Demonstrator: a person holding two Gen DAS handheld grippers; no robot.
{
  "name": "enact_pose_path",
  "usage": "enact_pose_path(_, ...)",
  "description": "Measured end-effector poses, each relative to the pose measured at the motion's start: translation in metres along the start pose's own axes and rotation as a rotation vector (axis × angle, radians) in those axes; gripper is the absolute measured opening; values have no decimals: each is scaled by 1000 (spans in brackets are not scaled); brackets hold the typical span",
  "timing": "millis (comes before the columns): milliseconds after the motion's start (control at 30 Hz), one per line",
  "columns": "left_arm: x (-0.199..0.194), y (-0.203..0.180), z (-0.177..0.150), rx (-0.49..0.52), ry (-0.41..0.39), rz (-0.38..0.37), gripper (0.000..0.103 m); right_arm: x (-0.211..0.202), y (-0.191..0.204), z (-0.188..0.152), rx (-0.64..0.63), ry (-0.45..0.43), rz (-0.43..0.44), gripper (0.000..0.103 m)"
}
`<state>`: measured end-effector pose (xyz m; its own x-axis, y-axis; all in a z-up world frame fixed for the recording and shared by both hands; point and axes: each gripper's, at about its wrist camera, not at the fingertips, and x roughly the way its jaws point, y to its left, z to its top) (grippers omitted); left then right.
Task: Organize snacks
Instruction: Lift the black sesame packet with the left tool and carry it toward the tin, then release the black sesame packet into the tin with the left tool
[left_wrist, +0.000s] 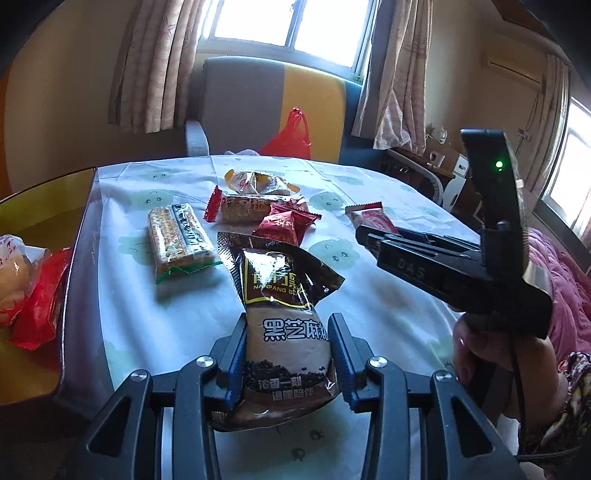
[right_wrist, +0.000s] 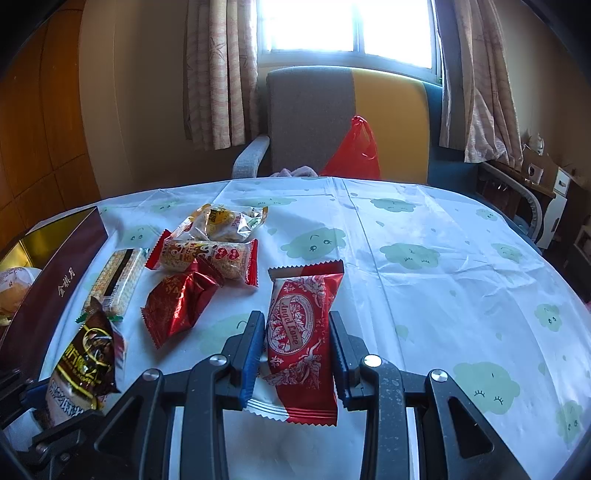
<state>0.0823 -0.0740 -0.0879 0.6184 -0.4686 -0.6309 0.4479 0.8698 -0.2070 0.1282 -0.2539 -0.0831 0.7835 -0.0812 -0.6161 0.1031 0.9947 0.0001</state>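
A brown sesame-paste packet (left_wrist: 286, 332) sits low in the centre of the left wrist view, its lower half pinched between the jaws of the left gripper (left_wrist: 288, 354) — both blue pads press its sides. In the right wrist view the same packet shows at the lower left.

A red wafer packet (right_wrist: 301, 343) lies in the lower middle of the right wrist view, between the jaws of the right gripper (right_wrist: 297, 350). The right pad looks to touch its edge, while a thin gap seems to remain at the left pad, so the grip looks narrow but perhaps not fully closed on it.

Above and left of the wafer lie a crinkled red foil packet (right_wrist: 177, 302), a red-ended cracker bar (right_wrist: 207, 258), a clear yellow-printed packet (right_wrist: 225, 221) and a long biscuit pack (right_wrist: 114, 280), all on the tabletop (right_wrist: 424, 280) with its cloud-print cloth. At the left edge stands a dark box (right_wrist: 55, 280) with a gold interior, holding a few wrapped snacks. Beyond the tabletop, a red plastic bag (right_wrist: 354, 151) rests on a grey-and-yellow chair (right_wrist: 314, 110).
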Motion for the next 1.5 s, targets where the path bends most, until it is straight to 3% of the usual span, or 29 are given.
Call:
enact_pose_path(300, -34, 8, 8, -33, -84, -17, 42, -2, 2, -1, -11, -6, -6, 34)
enact_pose_path(600, -78, 36, 22, -105, -172, 22, 42, -2, 2, -1, -15, -9, -14, 34)
enact_pose_path(900, -110, 85, 29, -195, -211, 100, 42, -3, 3, -1, -21, -10, -20, 34)
enact_pose_path(1100, -132, 132, 30, -268, -241, 190, 42, -2, 3, -1, -23, -9, -21, 34)
enact_pose_path(1233, -139, 163, 28, -329, -232, 233, 42, -2, 3, -1, -23, -6, -22, 34)
enact_pose_path(1500, -135, 221, 23, -424, -124, 308, 42, 1, 4, 0, -28, 5, -31, 34)
